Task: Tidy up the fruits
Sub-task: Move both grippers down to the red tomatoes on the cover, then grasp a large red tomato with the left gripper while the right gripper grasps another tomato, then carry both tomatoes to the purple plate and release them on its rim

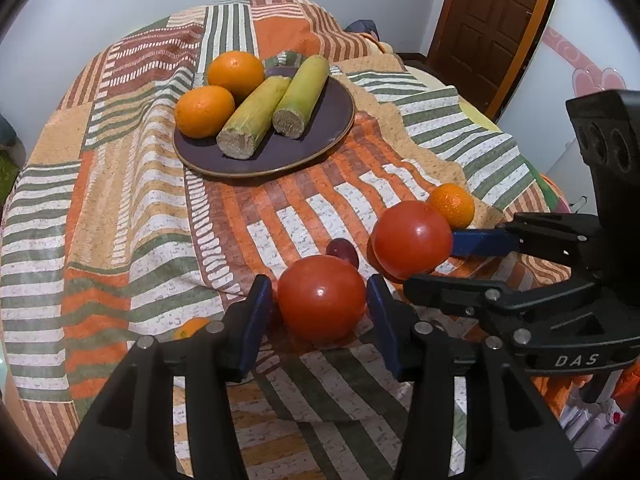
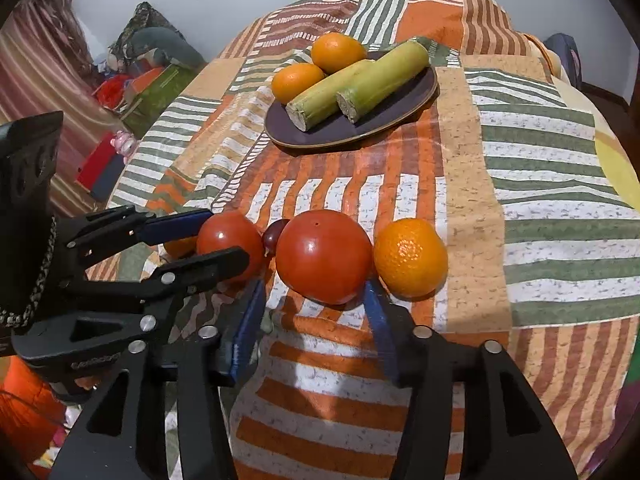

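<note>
A dark plate (image 1: 320,136) (image 2: 400,114) holds two oranges (image 1: 236,72) (image 2: 336,52) and two sugarcane pieces (image 1: 256,116) (image 2: 380,76). My left gripper (image 1: 318,308) (image 2: 208,236) is open around a red tomato (image 1: 322,298) (image 2: 230,240) on the cloth, blue pads apart from it. My right gripper (image 2: 316,312) (image 1: 436,256) is open around a second tomato (image 2: 324,256) (image 1: 410,238). A small mandarin (image 2: 410,258) (image 1: 452,204) lies right of it. A dark grape (image 1: 343,251) (image 2: 275,236) lies between the tomatoes.
Another small mandarin (image 1: 190,327) (image 2: 180,246) lies left of the left gripper. The striped patchwork cloth (image 1: 140,220) covers the bed. A wooden door (image 1: 488,20) stands at the back right. Boxes and clutter (image 2: 140,88) sit on the floor to the left.
</note>
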A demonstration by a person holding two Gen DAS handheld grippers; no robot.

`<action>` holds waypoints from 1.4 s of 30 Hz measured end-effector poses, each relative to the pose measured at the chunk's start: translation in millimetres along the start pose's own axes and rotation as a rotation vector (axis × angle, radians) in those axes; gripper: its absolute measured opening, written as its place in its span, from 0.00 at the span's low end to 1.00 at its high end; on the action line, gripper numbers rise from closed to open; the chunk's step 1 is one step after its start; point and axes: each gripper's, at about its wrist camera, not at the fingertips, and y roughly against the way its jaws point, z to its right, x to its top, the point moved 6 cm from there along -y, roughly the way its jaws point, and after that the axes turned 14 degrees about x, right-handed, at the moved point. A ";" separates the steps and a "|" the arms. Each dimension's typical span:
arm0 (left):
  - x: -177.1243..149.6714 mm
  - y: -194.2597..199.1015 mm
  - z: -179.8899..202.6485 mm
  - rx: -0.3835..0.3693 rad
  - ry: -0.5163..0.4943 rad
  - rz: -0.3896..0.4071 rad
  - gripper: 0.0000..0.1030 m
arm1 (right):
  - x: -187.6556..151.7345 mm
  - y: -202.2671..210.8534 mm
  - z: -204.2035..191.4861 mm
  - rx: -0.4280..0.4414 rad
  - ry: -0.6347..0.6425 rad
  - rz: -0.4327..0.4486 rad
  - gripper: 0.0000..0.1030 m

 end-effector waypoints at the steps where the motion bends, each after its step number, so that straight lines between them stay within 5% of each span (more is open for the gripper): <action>1: -0.6 -0.8 -0.8 -0.011 0.004 -0.005 0.49 | 1.2 0.0 0.6 0.003 -0.003 0.003 0.48; 25: 12.6 26.7 -22.6 -0.048 0.078 0.064 0.45 | 12.5 13.1 -14.9 -0.006 0.094 0.051 0.44; 42: 63.0 38.5 -61.7 0.015 0.134 0.153 0.45 | 70.5 41.0 -21.0 -0.040 0.174 0.167 0.44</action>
